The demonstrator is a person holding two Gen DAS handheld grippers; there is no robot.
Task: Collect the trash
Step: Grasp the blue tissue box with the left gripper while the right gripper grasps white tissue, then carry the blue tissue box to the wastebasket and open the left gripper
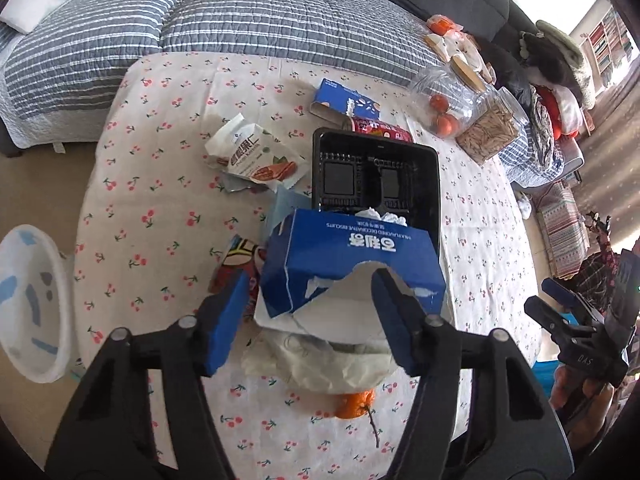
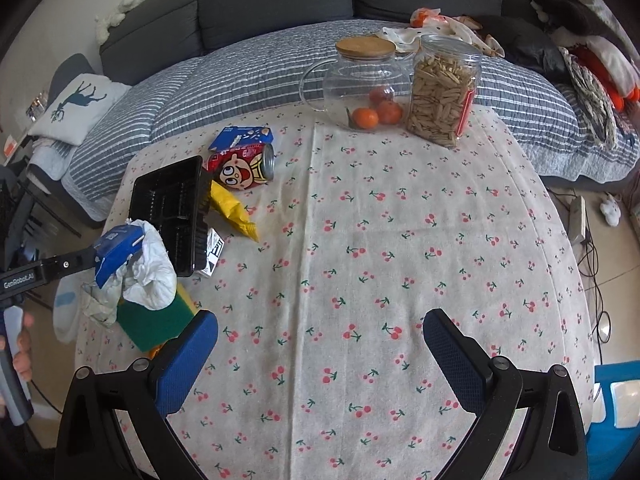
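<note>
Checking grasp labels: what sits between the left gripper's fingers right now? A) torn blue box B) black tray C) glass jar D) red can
A: the left gripper is open, its blue fingers either side of the torn blue box; the red can lies farther back.

A white tablecloth (image 2: 400, 240) is showing red cherries (green stems), a blue biscuit box (image 1: 352, 268) is sitting centre frame, a black tray (image 1: 376, 176) is lying above it, grey-and-white striped bedding (image 2: 240, 80) upper left.
</note>
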